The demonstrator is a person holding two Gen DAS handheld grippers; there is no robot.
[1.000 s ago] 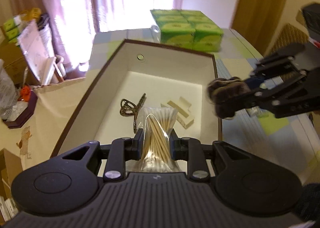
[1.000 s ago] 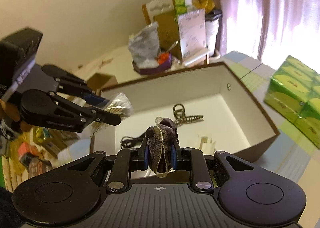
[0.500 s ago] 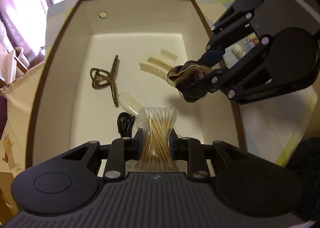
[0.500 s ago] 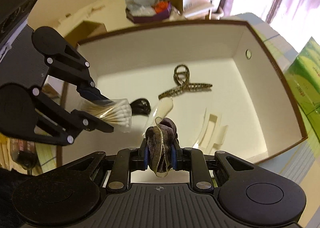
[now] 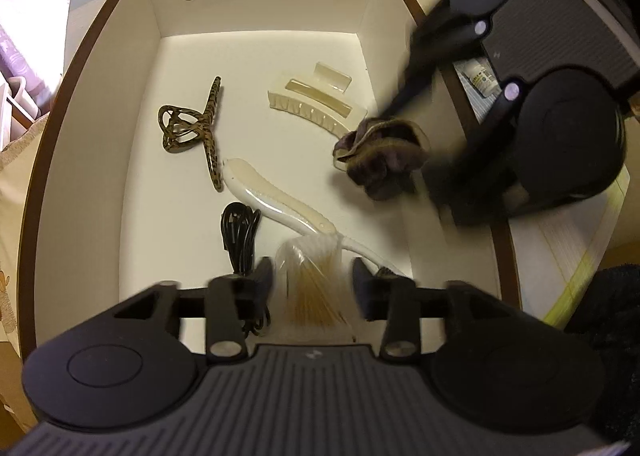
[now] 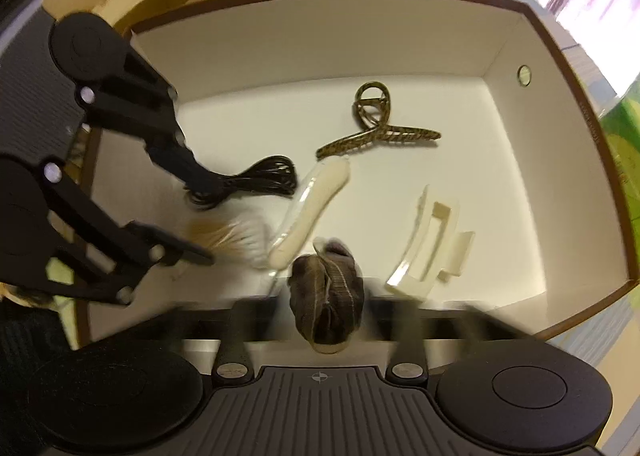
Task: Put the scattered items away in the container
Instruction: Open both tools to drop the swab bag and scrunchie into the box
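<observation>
Over the near end of a white box with a brown rim [image 5: 40, 160], my left gripper [image 5: 312, 276] stands open, its blurred fingers clear of the clear bag of cotton swabs [image 5: 308, 296] between them. My right gripper [image 6: 326, 308] is open too, fingers blurred and spread wide, and the dark brown scrunchie [image 6: 326, 296] sits loose between them above the box floor. In the left wrist view the scrunchie [image 5: 380, 160] lies off the right gripper's tips.
On the box floor lie a leopard-print hair claw [image 5: 196, 128], a cream hair claw [image 5: 316, 104], a cream clip [image 5: 272, 200] and a coiled black cable [image 5: 240, 232]. Green tissue boxes [image 6: 624, 144] stand beyond the box, and a small bottle [image 5: 482, 76] lies beside it.
Both grippers came down over the box from outside it. Each was shut on its item before; now both sets of fingers have spread and the bag and scrunchie are let go.
</observation>
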